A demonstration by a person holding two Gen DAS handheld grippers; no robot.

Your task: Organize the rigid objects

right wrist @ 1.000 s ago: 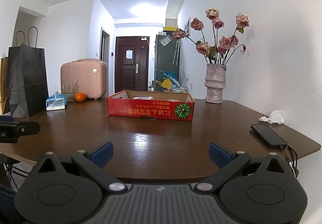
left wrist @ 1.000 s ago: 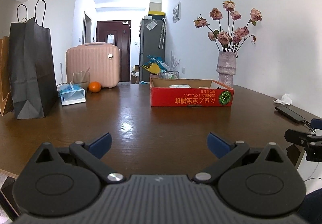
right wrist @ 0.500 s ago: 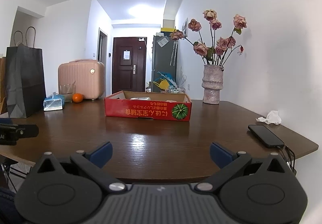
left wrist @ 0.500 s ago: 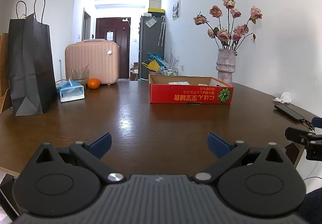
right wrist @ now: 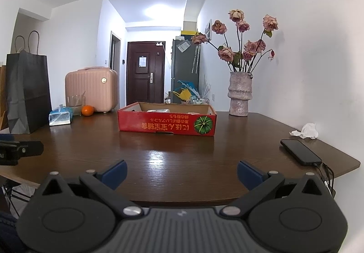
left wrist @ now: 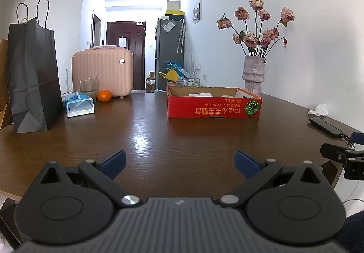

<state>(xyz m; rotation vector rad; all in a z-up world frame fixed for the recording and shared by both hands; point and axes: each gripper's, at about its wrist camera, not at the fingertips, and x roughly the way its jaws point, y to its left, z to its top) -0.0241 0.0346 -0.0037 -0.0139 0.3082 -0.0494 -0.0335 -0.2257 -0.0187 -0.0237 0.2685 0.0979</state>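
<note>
Shallow red cardboard box [left wrist: 213, 105] sitting flat on the dark wooden bench [left wrist: 159, 139]

The box is a low open-topped tray, red outside and plain brown inside, with its long side facing the cameras. That side carries yellow print that reads upside down and a green pumpkin picture near its right end. It rests toward the far half of the bench, left of the vase. Inside, only the tops of a few pale flat items [left wrist: 201, 94] show above the front wall, too low to identify. In the right wrist view the same box [right wrist: 167, 122] sits near centre, its left corner turned slightly closer.
</note>
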